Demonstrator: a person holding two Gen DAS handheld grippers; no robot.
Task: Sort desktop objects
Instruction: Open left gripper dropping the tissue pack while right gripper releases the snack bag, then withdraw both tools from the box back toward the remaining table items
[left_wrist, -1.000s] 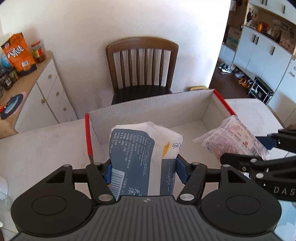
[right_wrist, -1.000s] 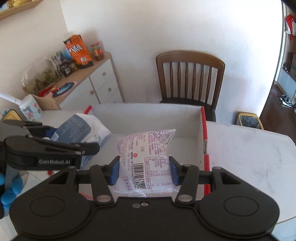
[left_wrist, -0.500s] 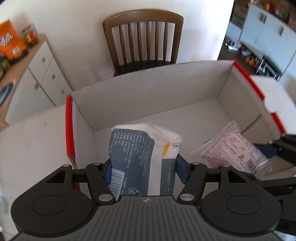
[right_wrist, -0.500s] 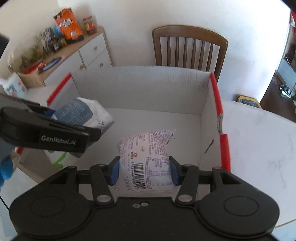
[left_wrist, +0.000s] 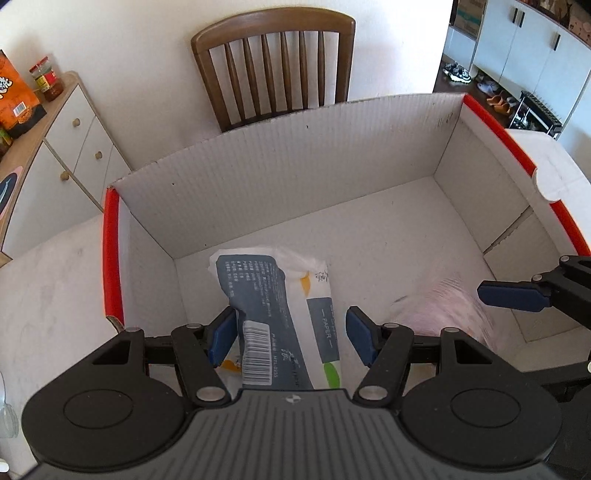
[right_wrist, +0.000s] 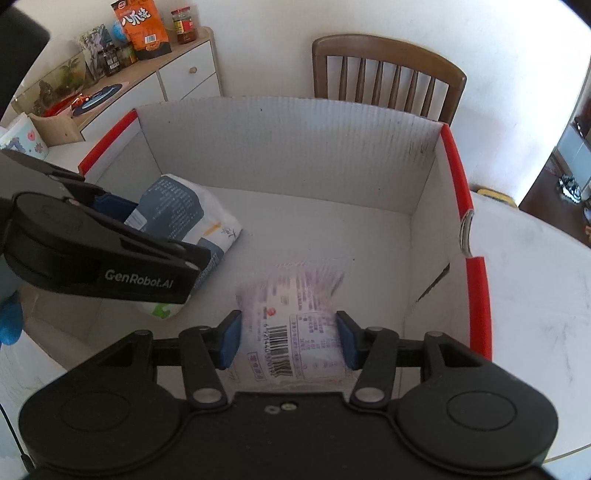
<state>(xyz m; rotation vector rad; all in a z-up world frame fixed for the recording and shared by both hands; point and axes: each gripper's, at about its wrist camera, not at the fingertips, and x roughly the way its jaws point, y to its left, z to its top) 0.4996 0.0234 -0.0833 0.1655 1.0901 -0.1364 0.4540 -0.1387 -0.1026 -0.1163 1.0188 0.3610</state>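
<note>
Inside the box (left_wrist: 280, 192), the left tongs (left_wrist: 291, 338) straddle the tissue pack (left_wrist: 280, 295), their right pad clear of it; the right tongs (right_wrist: 288, 338) are opening around the blurred snack bag (right_wrist: 295, 295).

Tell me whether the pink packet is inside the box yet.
Inside: the pink packet sits below the box walls, between the right gripper as its jaws open.

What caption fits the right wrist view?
Right gripper opening around a pink packet, lowered inside the red-edged box.

Both wrist views close above, facing steeply down into shared box (left_wrist: 280, 177) (right_wrist: 295, 140).
</note>
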